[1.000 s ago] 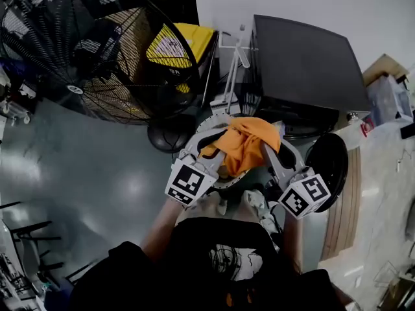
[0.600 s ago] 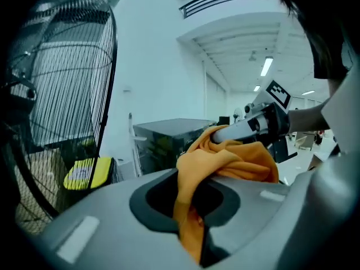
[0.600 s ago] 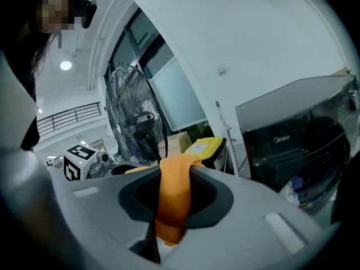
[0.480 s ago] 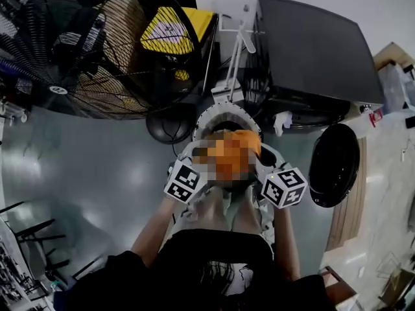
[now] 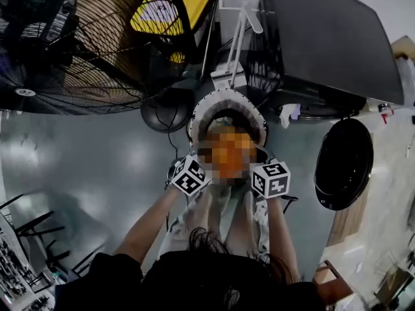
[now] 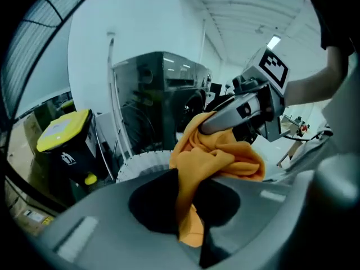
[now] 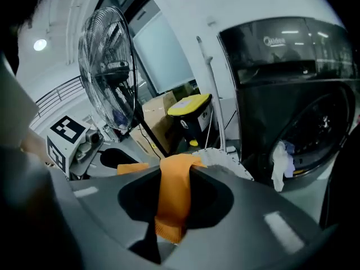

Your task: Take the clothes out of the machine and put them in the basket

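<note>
The black front-loading washing machine (image 5: pixel 331 37) stands beyond both grippers, and the round white ribbed basket (image 5: pixel 224 99) sits just ahead of and below them. The left gripper (image 6: pixel 185 207) and right gripper (image 7: pixel 169 207) each clamp a fold of the crumpled orange cloth garment (image 6: pixel 216 151), held between them over the basket's near rim.

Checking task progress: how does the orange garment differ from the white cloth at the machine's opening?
The orange garment is out of the machine, clamped by the left gripper and right gripper; the white cloth hangs at the machine's opening, ungripped. The garment is orange, the cloth white. Both hang limp.
</note>
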